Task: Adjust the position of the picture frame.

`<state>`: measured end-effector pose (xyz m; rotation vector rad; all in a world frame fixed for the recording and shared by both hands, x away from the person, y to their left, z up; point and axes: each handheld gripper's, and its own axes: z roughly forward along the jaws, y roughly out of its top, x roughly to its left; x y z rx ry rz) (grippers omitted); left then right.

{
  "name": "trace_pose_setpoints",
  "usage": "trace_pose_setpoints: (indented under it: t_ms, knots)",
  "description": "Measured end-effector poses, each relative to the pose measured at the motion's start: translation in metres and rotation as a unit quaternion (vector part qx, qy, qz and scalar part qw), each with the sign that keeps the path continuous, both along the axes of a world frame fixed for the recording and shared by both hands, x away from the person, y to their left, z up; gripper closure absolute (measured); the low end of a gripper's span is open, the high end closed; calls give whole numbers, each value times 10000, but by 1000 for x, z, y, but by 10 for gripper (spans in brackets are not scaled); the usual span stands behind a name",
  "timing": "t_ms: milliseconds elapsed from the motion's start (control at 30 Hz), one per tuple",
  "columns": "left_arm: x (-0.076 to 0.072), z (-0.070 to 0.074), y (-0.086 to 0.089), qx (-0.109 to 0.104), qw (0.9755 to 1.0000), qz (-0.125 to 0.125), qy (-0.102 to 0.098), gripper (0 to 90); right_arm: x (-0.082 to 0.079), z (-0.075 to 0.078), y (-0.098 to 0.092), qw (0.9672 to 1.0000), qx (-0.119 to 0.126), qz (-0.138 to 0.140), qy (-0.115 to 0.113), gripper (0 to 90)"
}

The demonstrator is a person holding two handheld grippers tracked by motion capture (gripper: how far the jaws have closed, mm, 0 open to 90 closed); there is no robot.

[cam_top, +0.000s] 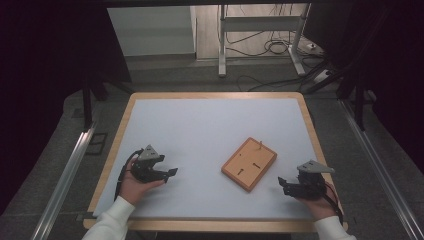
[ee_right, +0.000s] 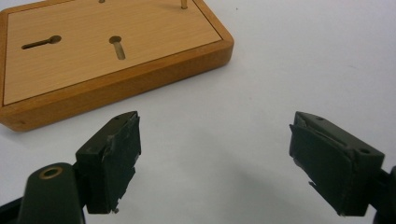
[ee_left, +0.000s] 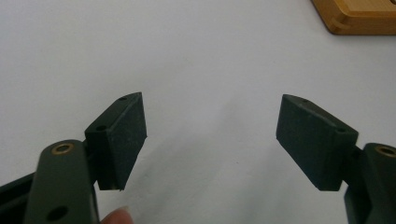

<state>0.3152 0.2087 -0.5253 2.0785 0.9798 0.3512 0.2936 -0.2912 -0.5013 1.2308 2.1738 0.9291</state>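
Note:
A flat wooden board (cam_top: 249, 163) with two keyhole slots and a thin upright peg (cam_top: 260, 144) lies right of the table's middle. My left gripper (cam_top: 174, 172) rests low at the left, jaws pointing right toward the board, open with nothing between them. In the left gripper view the left gripper (ee_left: 212, 140) frames bare white surface, a corner of the board (ee_left: 357, 21) beyond. My right gripper (cam_top: 281, 184) sits at the front right, just off the board's near corner, also open and empty. The right gripper (ee_right: 215, 161) stands close before the board (ee_right: 107, 56) in its own view.
The white table top (cam_top: 200, 125) has a light wooden rim (cam_top: 112, 150). Beyond the far edge stand a metal frame's legs (cam_top: 222, 45) and loose cables (cam_top: 270, 47) on the floor. Dark curtains hang on both sides.

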Motion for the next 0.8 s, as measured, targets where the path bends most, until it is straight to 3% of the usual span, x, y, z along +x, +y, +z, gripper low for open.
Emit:
trace_pose_setpoints:
  t_ms: [800]
  knots:
    - [0,0,0,6,10000,-9,6,240,19,23,29,9998,16,205,-74,188]
